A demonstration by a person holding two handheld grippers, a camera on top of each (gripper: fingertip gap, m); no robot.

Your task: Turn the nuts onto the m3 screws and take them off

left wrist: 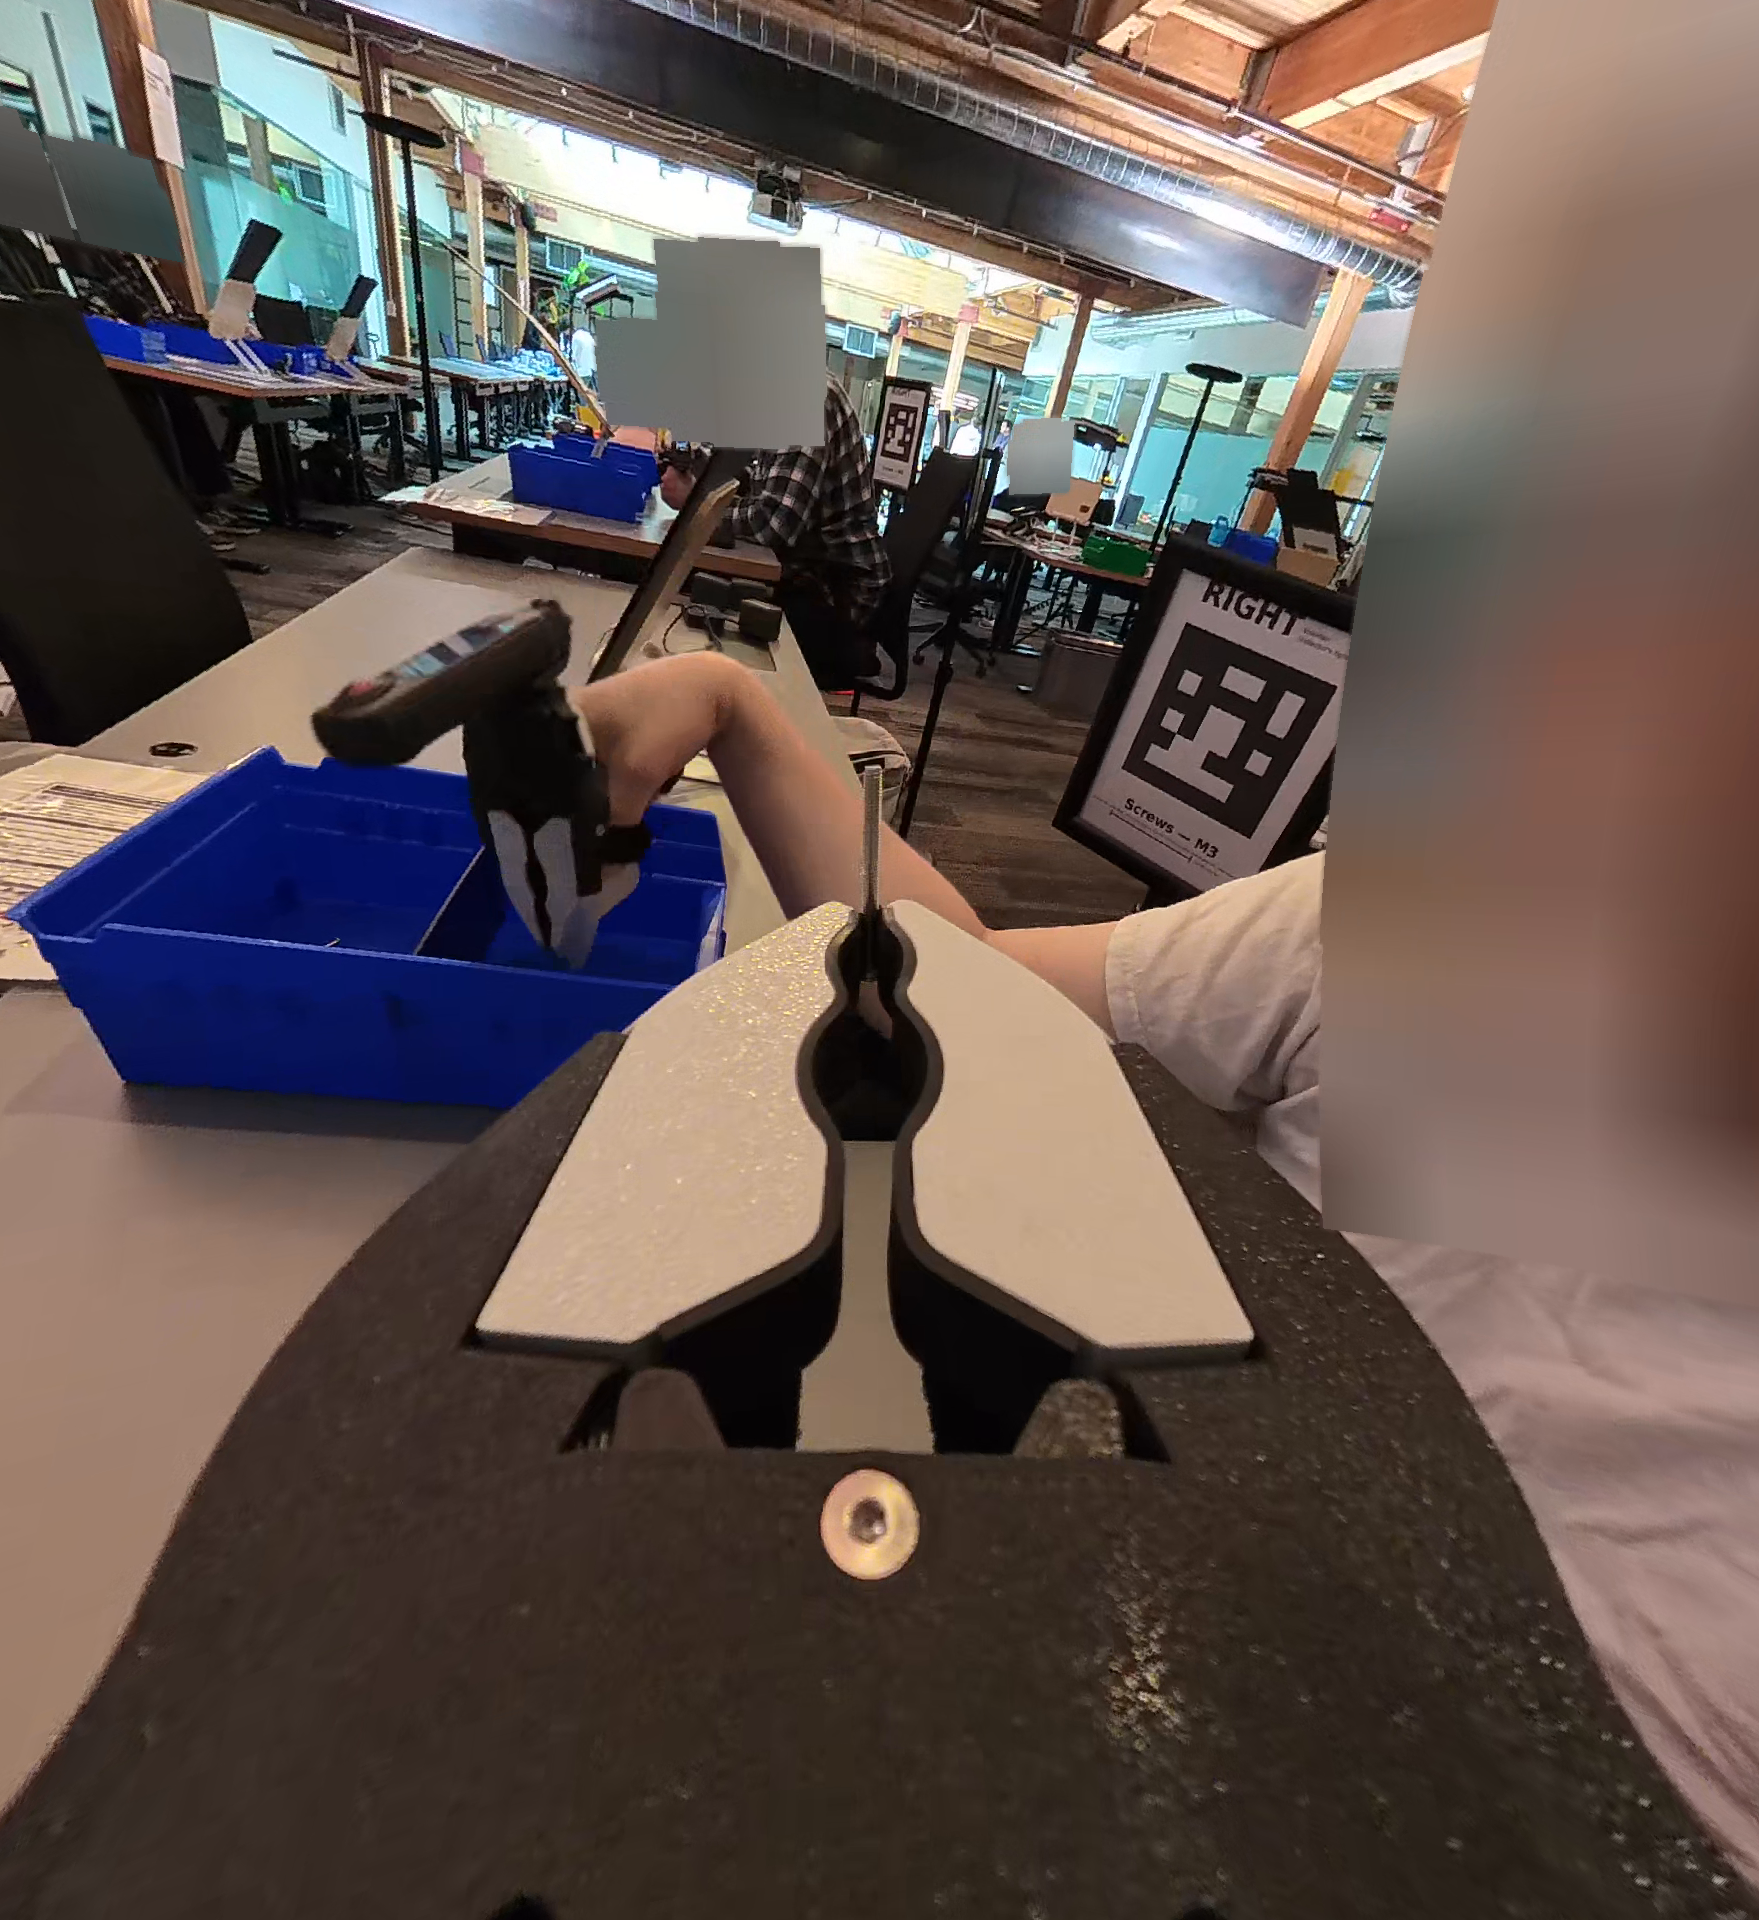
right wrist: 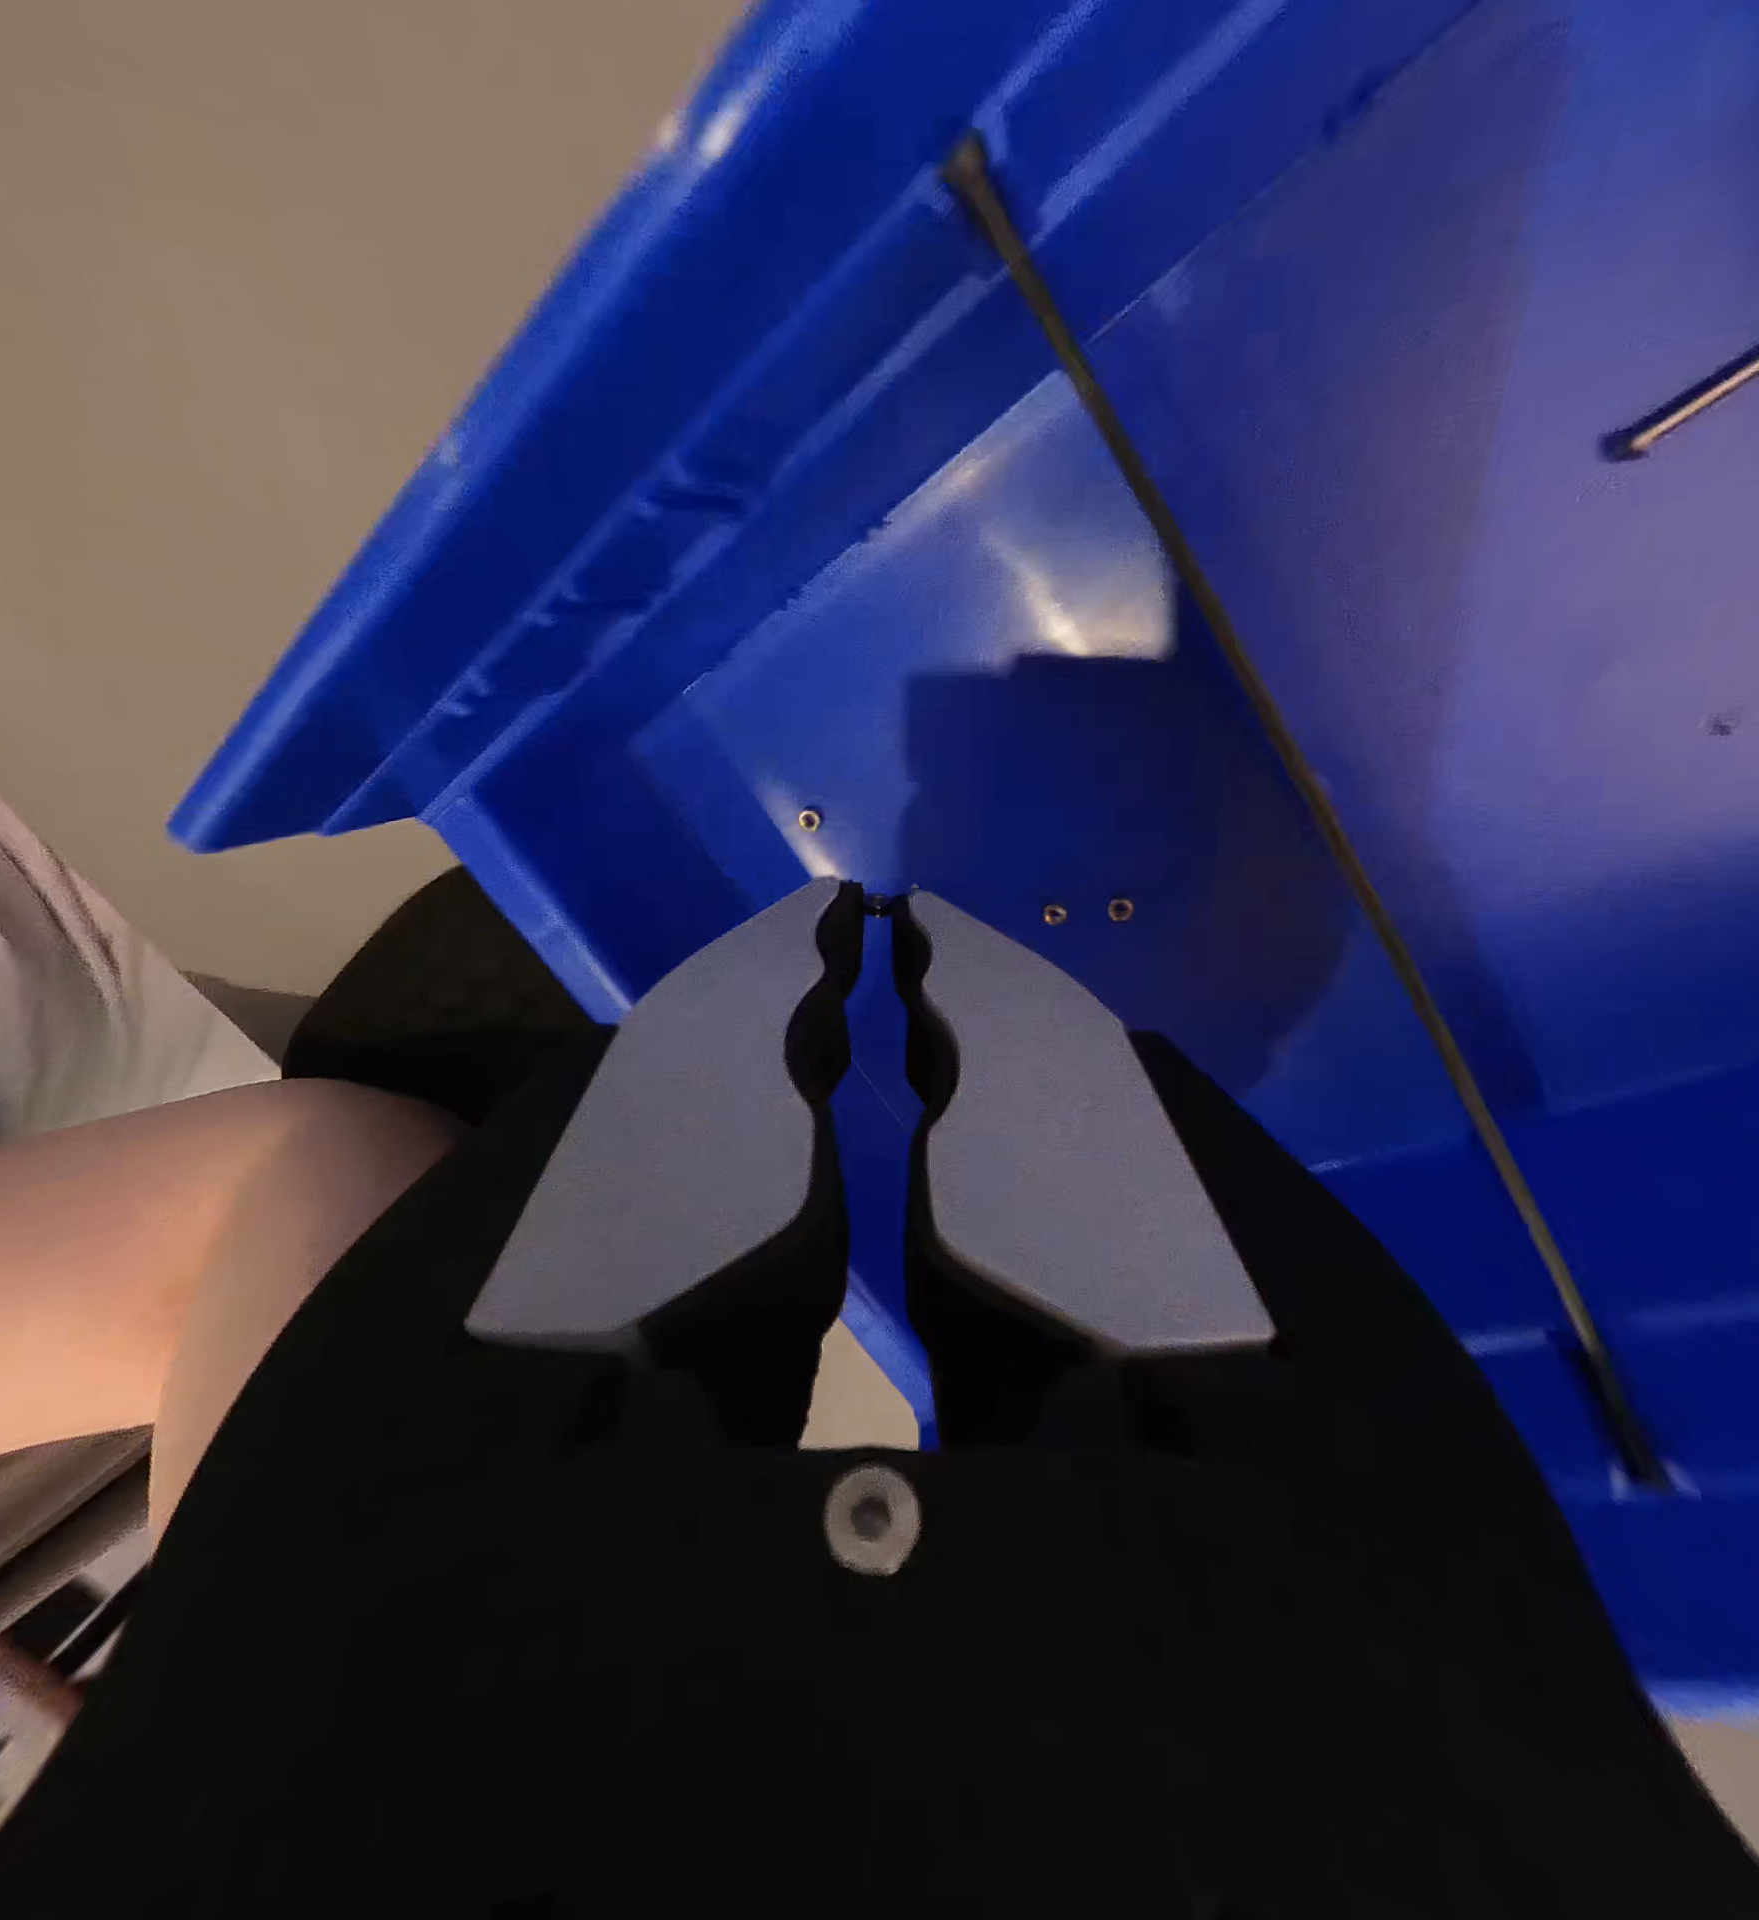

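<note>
My left gripper (left wrist: 870, 914) is shut on a long thin M3 screw (left wrist: 870, 831) that stands upright out of its tips, held above the grey table. My right gripper (right wrist: 877, 902) reaches down into a compartment of the blue bin (right wrist: 646, 416), its tips closed on a small nut (right wrist: 879, 906) at the bin floor. Three more small brass nuts lie on the floor there, one (right wrist: 809, 820) to the left and two (right wrist: 1055, 914) to the right. In the left wrist view the right gripper (left wrist: 558, 935) shows tilted into the bin (left wrist: 335, 997).
A black divider (right wrist: 1270, 727) splits the bin; another screw (right wrist: 1727, 384) lies in the far compartment. A printed sheet (left wrist: 13, 842) lies left of the bin. A framed marker sign (left wrist: 1218, 727) stands at the right. A person's arm (left wrist: 802, 790) crosses behind. There is about 35 cm between the tips of the two grippers.
</note>
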